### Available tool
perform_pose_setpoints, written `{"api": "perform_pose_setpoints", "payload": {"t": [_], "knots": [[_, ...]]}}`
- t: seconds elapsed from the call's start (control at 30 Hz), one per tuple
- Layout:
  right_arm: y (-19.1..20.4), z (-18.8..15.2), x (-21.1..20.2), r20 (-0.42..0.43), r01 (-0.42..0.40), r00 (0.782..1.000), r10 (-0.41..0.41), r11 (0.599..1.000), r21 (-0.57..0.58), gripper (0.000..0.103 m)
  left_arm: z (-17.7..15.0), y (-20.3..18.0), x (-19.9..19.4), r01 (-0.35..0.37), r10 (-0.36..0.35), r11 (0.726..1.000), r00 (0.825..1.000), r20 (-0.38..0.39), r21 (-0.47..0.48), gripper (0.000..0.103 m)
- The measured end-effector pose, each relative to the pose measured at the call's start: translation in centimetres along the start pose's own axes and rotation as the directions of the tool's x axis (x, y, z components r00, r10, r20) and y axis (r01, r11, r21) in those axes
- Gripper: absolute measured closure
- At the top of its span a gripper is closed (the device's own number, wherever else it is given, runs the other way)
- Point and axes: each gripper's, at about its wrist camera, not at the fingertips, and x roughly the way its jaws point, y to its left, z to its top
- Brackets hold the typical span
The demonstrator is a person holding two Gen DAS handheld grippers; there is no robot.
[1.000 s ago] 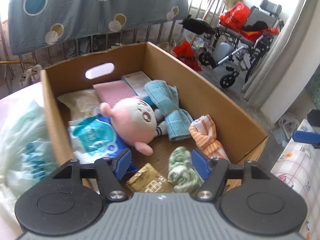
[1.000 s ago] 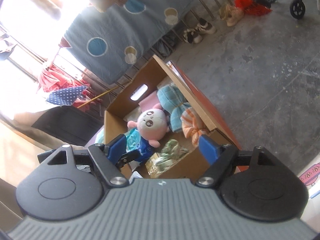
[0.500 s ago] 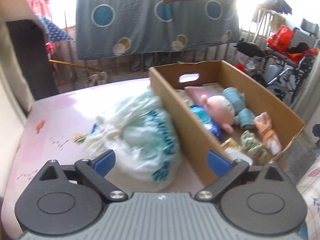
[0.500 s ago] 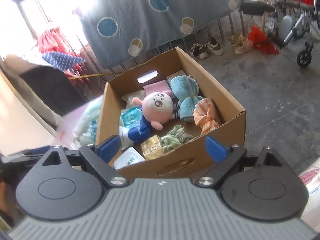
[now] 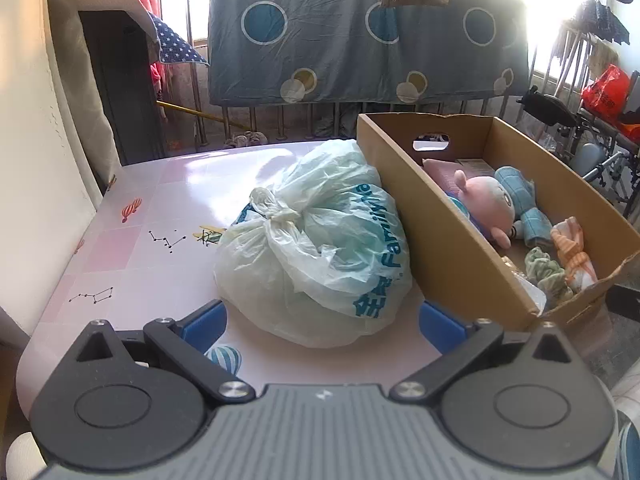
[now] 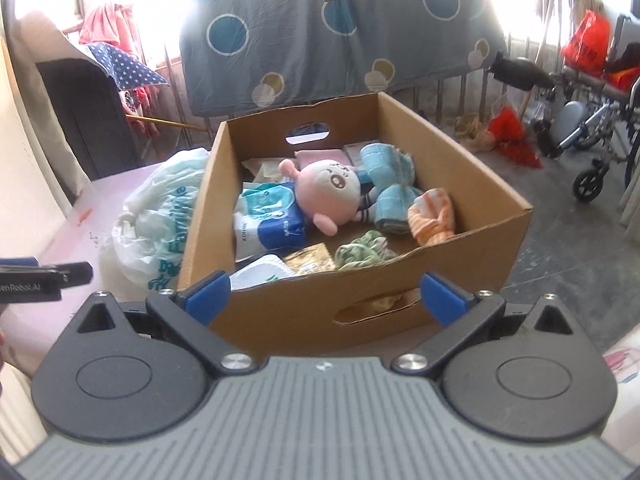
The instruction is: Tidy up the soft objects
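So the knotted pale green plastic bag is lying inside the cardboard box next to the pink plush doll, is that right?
Not quite. The knotted pale green plastic bag lies outside the brown cardboard box, on the pink tabletop against the box's wall, as the left wrist view shows. The pink plush doll is inside the box.

We're in a lived-in home, by a barred window (image 5: 188, 12): a spotted blue quilt (image 5: 360, 36) airs on the railing, shoes (image 5: 246, 139) sit beneath, a wheelchair (image 6: 592, 120) is parked on the bare concrete floor (image 6: 568, 216), and a pink patterned tablecloth (image 5: 160, 220) covers the table.
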Motion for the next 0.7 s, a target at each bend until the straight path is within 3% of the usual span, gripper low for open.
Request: {"api": "perform_pose_setpoints", "payload": {"t": [0.4,0.7], "knots": [[0.4,0.4,0.8,-0.042,-0.022,0.999,0.021,1.000,-0.017,0.001,0.6,-1.8,-1.5,-0.047,0.048,0.998,0.999,-0.010,0.041,0.000],[0.7,0.9,0.7,-0.048,-0.006,0.999,0.004,1.000,-0.029,0.001,0.5,-1.9,-2.2,-0.043,0.044,0.998,0.999,-0.025,0.040,0.000]]}}
